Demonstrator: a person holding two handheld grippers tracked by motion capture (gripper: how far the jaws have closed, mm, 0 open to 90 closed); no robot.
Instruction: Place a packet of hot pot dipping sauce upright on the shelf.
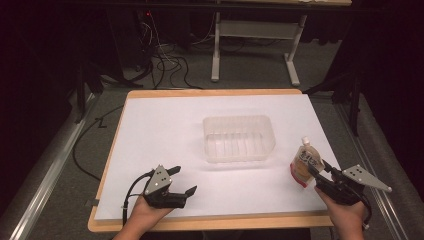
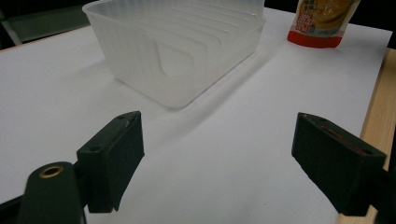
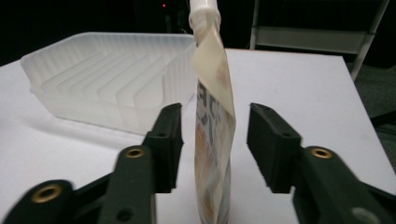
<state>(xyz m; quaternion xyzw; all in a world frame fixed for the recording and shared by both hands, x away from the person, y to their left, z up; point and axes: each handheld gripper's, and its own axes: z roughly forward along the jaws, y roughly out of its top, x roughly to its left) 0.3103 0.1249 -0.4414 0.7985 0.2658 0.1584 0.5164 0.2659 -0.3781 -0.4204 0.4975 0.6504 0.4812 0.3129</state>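
A stand-up drink pouch [image 1: 305,162] with a white cap and a red base stands upright at the right side of the white table top [image 1: 160,130]. My right gripper [image 1: 318,170] is open, one jaw on each side of the pouch [image 3: 211,84]. In the right gripper view a narrow gap shows between the pouch and each jaw of that gripper [image 3: 215,122]. A clear ribbed plastic tub [image 1: 239,139] lies empty at the table's middle. Near the front left edge my left gripper [image 1: 185,180] is open on nothing. The left gripper [image 2: 215,154] faces the tub [image 2: 177,51] and the pouch [image 2: 322,23].
The white sheet ends at a wooden rim [image 1: 210,223] along the front and at the right [image 2: 380,88]. Behind the table the floor holds cables [image 1: 165,62] and a white stand's legs [image 1: 216,50]. The tub [image 3: 107,79] lies just left of the pouch.
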